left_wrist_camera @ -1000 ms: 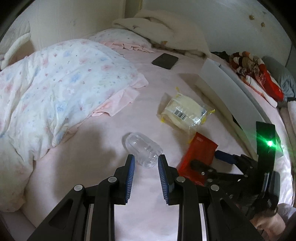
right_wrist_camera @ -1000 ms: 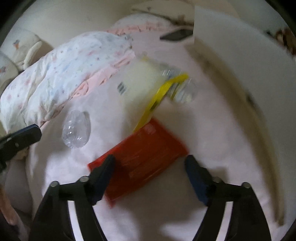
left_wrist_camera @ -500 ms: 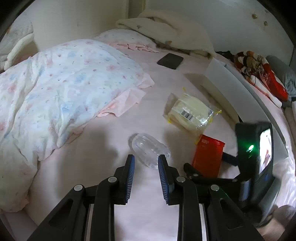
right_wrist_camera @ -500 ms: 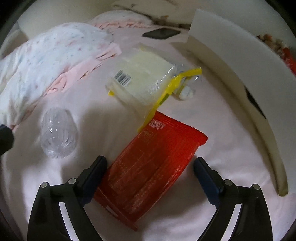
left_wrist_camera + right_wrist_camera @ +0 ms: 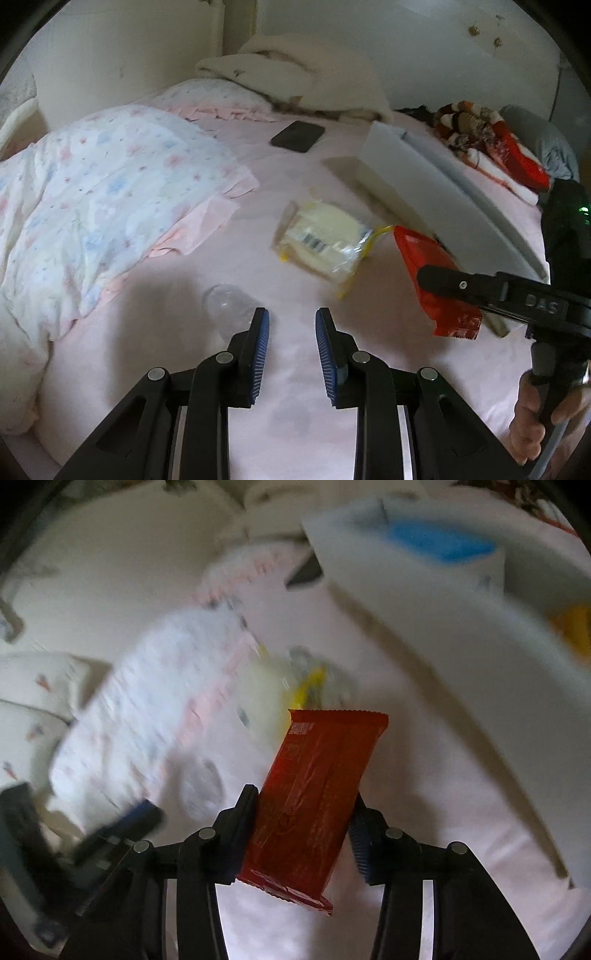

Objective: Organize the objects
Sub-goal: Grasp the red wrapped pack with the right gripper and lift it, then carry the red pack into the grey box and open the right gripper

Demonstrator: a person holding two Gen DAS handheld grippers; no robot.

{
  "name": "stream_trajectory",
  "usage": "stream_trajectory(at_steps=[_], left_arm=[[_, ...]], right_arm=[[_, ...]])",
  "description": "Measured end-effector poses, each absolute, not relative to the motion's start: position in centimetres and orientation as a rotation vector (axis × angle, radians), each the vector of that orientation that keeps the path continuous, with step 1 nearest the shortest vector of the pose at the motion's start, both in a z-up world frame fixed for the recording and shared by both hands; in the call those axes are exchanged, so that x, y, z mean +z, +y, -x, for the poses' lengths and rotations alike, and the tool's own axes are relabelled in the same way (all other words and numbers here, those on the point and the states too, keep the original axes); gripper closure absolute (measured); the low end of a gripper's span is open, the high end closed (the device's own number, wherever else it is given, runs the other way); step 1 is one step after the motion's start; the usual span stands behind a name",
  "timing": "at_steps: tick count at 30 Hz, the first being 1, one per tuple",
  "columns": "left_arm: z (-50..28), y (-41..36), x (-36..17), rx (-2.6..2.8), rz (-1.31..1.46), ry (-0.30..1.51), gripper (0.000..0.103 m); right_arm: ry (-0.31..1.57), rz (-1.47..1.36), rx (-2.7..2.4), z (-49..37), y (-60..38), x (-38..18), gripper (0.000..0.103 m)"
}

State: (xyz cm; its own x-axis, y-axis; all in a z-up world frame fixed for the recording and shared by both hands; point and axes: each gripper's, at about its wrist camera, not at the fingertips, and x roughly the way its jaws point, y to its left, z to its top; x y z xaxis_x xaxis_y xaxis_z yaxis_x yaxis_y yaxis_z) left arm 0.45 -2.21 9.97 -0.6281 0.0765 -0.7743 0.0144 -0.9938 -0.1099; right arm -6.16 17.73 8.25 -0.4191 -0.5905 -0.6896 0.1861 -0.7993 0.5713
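Low in the centre of the right wrist view, the right tool (image 5: 303,808) has just been closing and now clamps the red snack packet (image 5: 314,797), lifted clear of the pink bed sheet (image 5: 436,812) below the white storage box (image 5: 424,620). At the bottom of the left wrist view the left tool (image 5: 291,332) is closed on nothing, with the clear plastic bottle (image 5: 229,306) lying just left of its tip and the yellow-trimmed clear pouch (image 5: 325,240) beyond it mid-frame.
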Motion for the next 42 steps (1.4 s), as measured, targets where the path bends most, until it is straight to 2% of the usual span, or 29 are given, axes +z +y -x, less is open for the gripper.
stream_trajectory(at_steps=[3, 8, 14, 18, 22, 24, 26, 28, 29, 31, 35, 42], left_arm=[[-0.9, -0.7, 10.9, 2.746, 1.248, -0.214, 0.078], [-1.4, 3.5, 12.3, 2.645, 1.15, -0.139, 0.078], [-1.7, 8.6, 14.3, 2.576, 1.086, -0.148, 0.078], [-1.4, 11.7, 16.2, 2.55, 1.034, -0.156, 0.078], [-0.7, 14.9, 17.8, 2.528, 0.998, -0.107, 0.078], [-0.8, 16.3, 18.2, 2.519, 0.99, -0.078, 0.078], [-0.8, 17.3, 18.3, 2.512, 0.989, -0.065, 0.078], [-0.8, 17.8, 18.3, 2.518, 0.999, -0.036, 0.078], [-0.8, 18.0, 18.2, 2.521, 1.006, -0.023, 0.078], [-0.7, 17.9, 18.1, 2.526, 1.018, -0.023, 0.078], [-0.1, 16.9, 17.9, 2.545, 1.047, -0.043, 0.078], [-0.2, 13.9, 16.6, 2.579, 1.082, -0.018, 0.078]], right_arm=[[-0.641, -1.239, -2.233, 4.7, 18.4, 10.0, 0.056], [-0.636, -1.14, -2.258, 4.6, 18.9, 12.6, 0.056], [-0.697, -1.068, -2.323, 4.6, 23.4, 14.8, 0.056], [-0.627, -0.968, -2.432, 3.9, 27.1, 17.7, 0.056], [-0.437, -0.935, -2.637, 3.0, 30.3, 18.7, 0.056], [-0.425, -0.977, -2.648, 3.2, 31.6, 18.2, 0.056], [-0.509, -1.027, -2.626, 3.8, 32.7, 17.2, 0.054], [-0.645, -1.02, -2.59, 4.1, 33.9, 16.8, 0.053], [-0.669, -1.012, -2.58, 4.1, 34.3, 16.8, 0.05], [-0.697, -0.986, -2.595, 4.0, 34.6, 17.1, 0.045], [-0.716, -0.947, -2.578, 3.6, 34.6, 17.6, 0.044], [-0.576, -1.025, -2.541, 3.9, 31.1, 17.0, 0.044]])
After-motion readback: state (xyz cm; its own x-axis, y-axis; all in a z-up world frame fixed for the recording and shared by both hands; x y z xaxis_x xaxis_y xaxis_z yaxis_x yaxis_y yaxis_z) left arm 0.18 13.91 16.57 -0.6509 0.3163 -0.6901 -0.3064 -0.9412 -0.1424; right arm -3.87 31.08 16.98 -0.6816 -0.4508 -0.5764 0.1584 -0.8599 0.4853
